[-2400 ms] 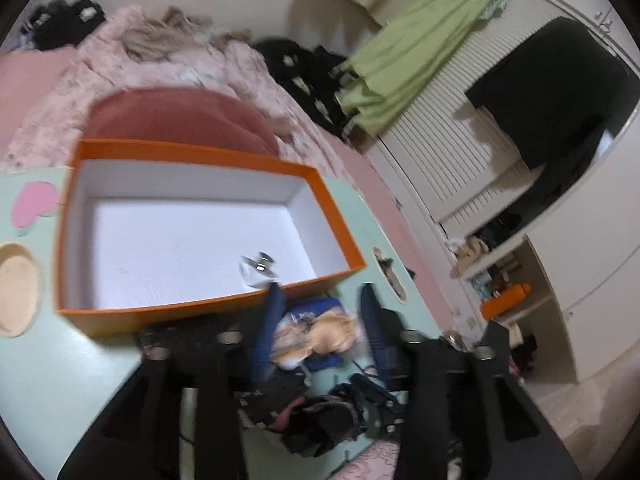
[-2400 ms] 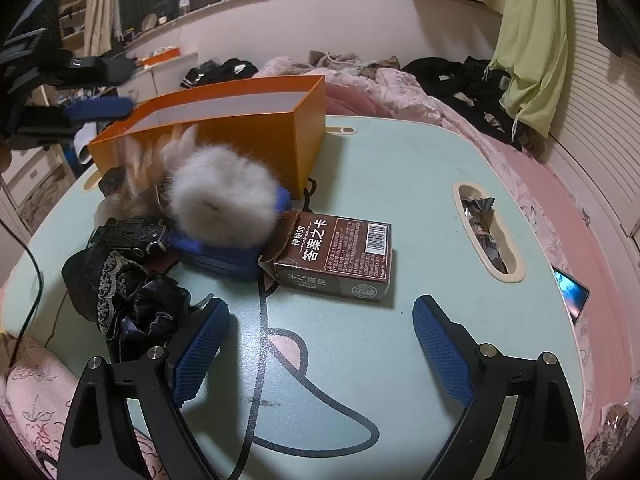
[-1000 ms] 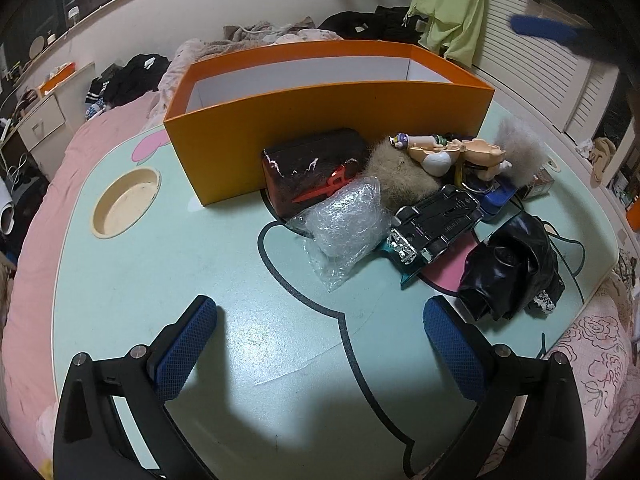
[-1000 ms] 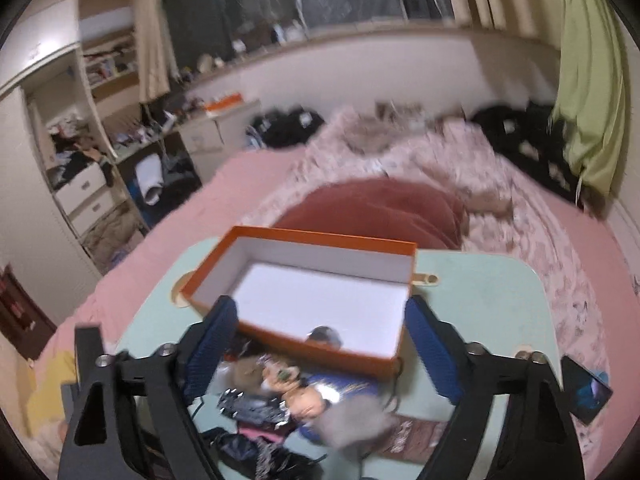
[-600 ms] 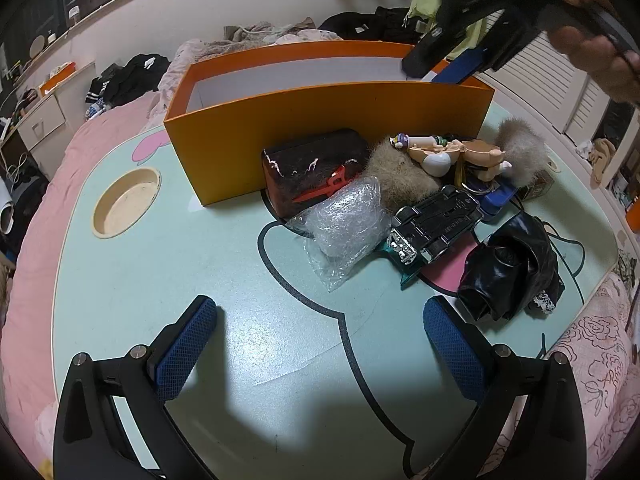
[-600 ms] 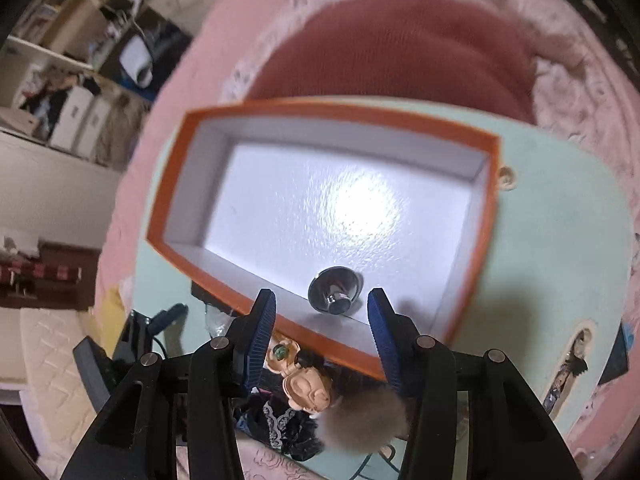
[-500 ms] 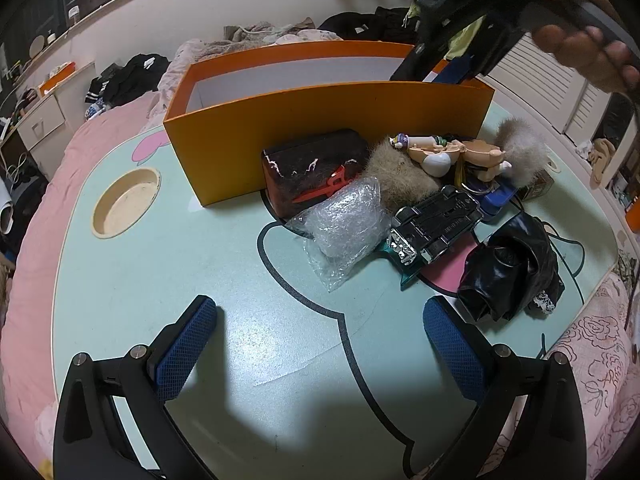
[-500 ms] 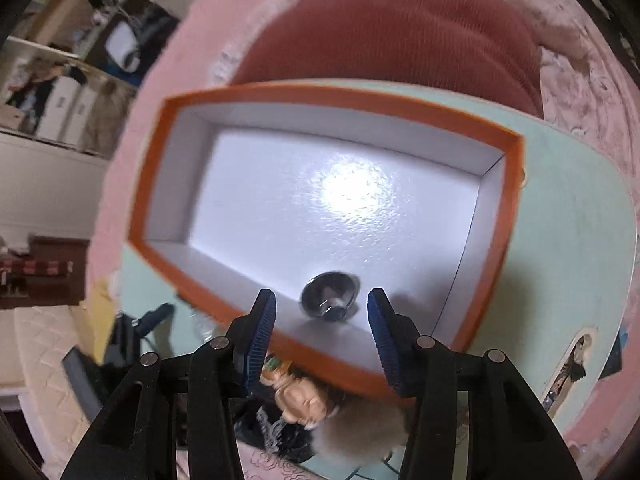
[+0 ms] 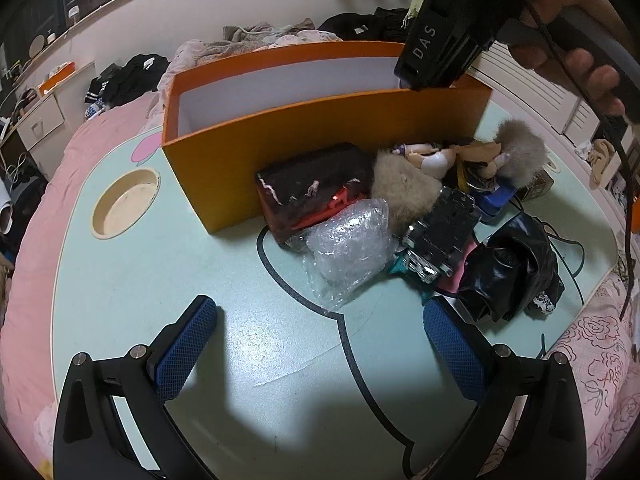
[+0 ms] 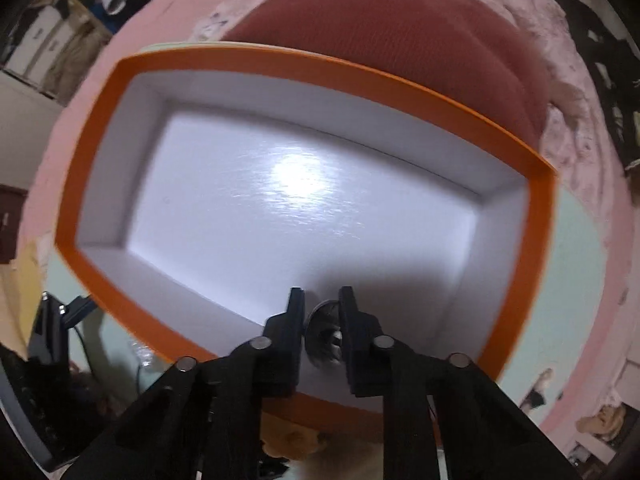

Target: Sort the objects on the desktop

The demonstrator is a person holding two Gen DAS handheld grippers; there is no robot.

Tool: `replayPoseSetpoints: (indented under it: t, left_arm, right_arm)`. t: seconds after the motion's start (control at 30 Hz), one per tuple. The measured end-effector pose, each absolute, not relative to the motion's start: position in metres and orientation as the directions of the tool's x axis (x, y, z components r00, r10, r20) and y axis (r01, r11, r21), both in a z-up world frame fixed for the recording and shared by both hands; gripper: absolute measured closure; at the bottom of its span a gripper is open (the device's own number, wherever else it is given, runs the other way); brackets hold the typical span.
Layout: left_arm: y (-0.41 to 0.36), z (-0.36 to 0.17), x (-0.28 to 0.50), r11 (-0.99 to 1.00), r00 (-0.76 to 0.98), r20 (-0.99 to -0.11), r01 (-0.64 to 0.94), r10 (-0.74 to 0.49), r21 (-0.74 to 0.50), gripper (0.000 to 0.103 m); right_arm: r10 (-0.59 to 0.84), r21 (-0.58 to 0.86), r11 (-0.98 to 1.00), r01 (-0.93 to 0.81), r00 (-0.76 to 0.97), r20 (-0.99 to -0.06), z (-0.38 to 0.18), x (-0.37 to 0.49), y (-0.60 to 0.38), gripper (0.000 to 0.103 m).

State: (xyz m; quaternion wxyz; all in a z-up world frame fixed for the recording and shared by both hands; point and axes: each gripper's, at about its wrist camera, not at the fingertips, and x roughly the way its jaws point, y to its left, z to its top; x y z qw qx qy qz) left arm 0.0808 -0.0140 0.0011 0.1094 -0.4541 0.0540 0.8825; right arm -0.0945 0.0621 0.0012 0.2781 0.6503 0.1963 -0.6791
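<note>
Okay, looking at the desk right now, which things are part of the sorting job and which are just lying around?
Part of the job:
orange box
small round metal piece
doll
bubble wrap
black bag
right gripper
left gripper

Just lying about:
clothes on the bed
red cushion

Left gripper (image 9: pixel 320 340) agape over table (image 9: pixel 120 280) (pale green), orange box (image 9: pixel 320 128) beyond

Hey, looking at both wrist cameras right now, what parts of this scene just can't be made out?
- Right wrist view: the small round metal object sits between the right gripper fingers, mostly hidden; contact unclear.
- Left wrist view: the orange box floor is hidden by its near wall.
- Left wrist view: the right gripper's fingers are hidden behind its own body.
- Left wrist view: the brown carton is mostly behind the fur pompom.
</note>
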Motion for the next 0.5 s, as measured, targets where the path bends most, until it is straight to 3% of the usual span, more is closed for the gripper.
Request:
replayPoseSetpoints:
  t: [0.13,0.5]
  left_arm:
    - [-0.014,0.001,0.081,-0.970,-0.564,-0.813,-0.242,0.144,-0.003,0.000]
    - [-0.015,0.001,0.080,-0.970,-0.564,-0.813,-0.241,0.144,-0.004,0.000]
  right_arm:
    - [-0.221,0.171,-0.781,0.601,-0.009,-0.975,0.003,-0.092,0.070,0.102]
    - [-0.447,0.305,-0.784,0.541,-0.150,-0.882,0.045,-0.091,0.121,0.102]
